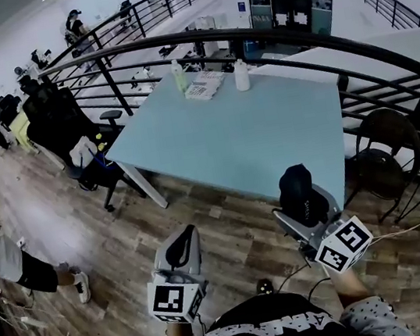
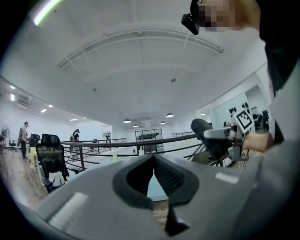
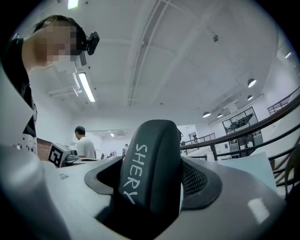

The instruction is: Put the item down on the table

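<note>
A dark, rounded oblong item (image 1: 299,192) with white lettering stands upright between the jaws of my right gripper (image 1: 304,205), which is shut on it. The right gripper view shows the item (image 3: 150,168) filling the gap of that gripper (image 3: 152,185). Both grippers are held over the wooden floor, short of the near edge of the light blue table (image 1: 245,138). My left gripper (image 1: 180,249) is to the left, jaws together, with nothing in it. In its own view the left gripper (image 2: 153,169) is shut, and the item (image 2: 208,137) shows at the right.
At the table's far end stand a white bottle (image 1: 241,76), a pale green bottle (image 1: 178,76) and a flat white thing (image 1: 205,86). A black curved railing (image 1: 268,34) runs behind. A dark chair (image 1: 385,153) stands right, an office chair (image 1: 60,120) left, and a person (image 1: 8,262) at the lower left.
</note>
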